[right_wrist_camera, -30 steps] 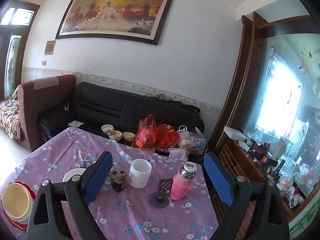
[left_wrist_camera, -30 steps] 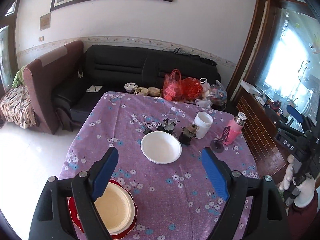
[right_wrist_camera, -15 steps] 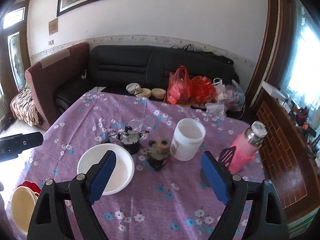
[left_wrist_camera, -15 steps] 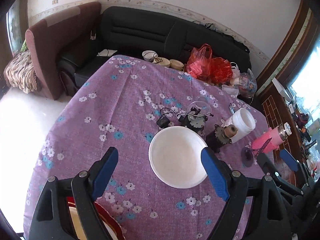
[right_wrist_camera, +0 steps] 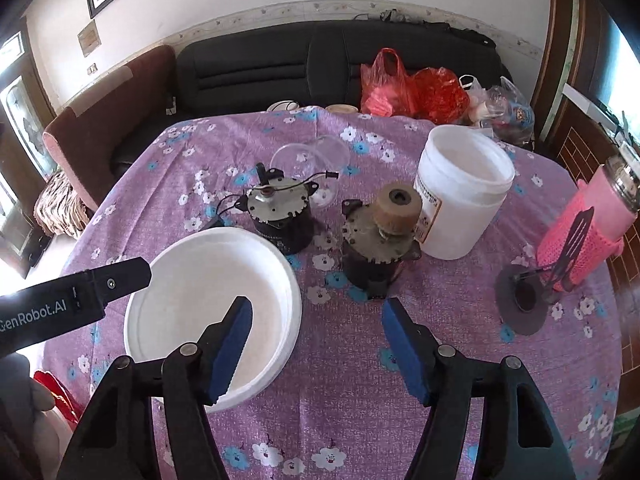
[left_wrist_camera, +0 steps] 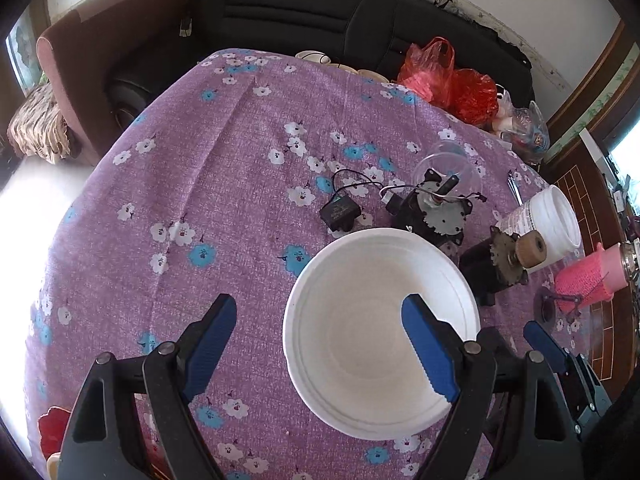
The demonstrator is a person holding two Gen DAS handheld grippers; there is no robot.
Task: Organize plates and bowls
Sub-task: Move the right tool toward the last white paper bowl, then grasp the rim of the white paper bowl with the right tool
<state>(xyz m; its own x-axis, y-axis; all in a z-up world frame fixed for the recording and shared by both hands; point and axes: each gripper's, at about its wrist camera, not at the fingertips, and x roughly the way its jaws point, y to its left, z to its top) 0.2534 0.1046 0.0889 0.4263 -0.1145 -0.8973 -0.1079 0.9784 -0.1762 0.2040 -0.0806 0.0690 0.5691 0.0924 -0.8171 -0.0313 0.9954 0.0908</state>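
Listing what lies before you, item by item.

Bowl point(left_wrist_camera: 380, 312): white, wide-rimmed, empty, upright on the purple cloth point(left_wrist_camera: 224, 184) near the table's middle. It sits alone, apart from the other dishes, which is likely why both your claws aim at it.

Left gripper point(left_wrist_camera: 320, 344): jaws wide, nothing held. Its right finger hangs over the bowl's inside and its left finger over bare cloth, so the near-left rim lies between them, a stance that suits a rim pinch. Whether either pad touches, you cannot tell.

Right gripper point(right_wrist_camera: 316, 340): jaws closing, nothing pressed yet. Its left finger is over the bowl's inside and its right finger over cloth, so the bowl's right rim lies between them. You seem to be taking the bowl from two sides, probably because the thin rim flexes.

Red dish point(left_wrist_camera: 54, 432): only an edge shows at the lower left corner, with a sliver of pale dish beside it. Judged the likely stack for the bowl.

Clutter, kept close behind the bowl: two motors point(right_wrist_camera: 280, 216), a white jar point(right_wrist_camera: 464, 192), a pink flask point(right_wrist_camera: 592, 220). Lift straight up, since the nearer motor almost touches the far rim.
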